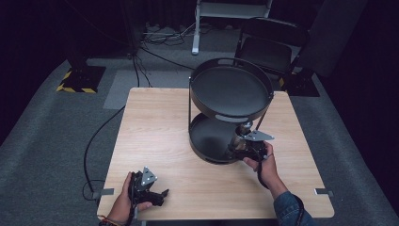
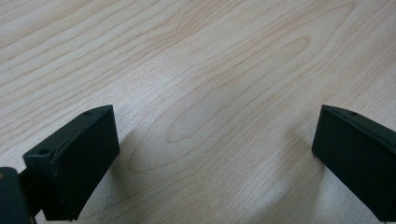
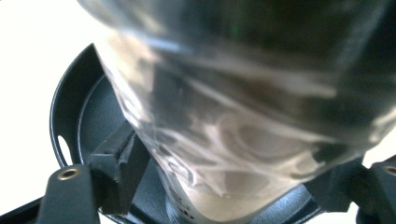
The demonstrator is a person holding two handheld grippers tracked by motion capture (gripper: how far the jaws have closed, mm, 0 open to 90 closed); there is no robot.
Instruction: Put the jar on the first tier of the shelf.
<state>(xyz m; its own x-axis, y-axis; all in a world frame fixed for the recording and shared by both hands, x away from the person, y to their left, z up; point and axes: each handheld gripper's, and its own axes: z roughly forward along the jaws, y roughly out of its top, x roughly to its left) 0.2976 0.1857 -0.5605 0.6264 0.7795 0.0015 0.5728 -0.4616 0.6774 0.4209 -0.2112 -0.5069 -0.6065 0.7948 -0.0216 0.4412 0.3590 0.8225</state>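
On my left, the left gripper (image 1: 149,189) rests low on the wooden table (image 1: 155,136) near its front edge, its jaws spread wide with only bare wood grain between them in its own view. Moving right, the right gripper (image 1: 241,143) reaches into the lower tier of a black two-tier round tray stand (image 1: 230,89), where a shiny metallic can (image 3: 243,121) stands near the front rim. In the right gripper view the can sits between my jaws; the left pad lies just beside its wall, but I cannot tell whether it still presses. Its surface is silvery with pale swirling marks and a dark upper band; it is too blurred for me to read any writing. Grey carpet surrounds the table, with cables, a dark folding chair (image 1: 270,44) and black curtains behind.
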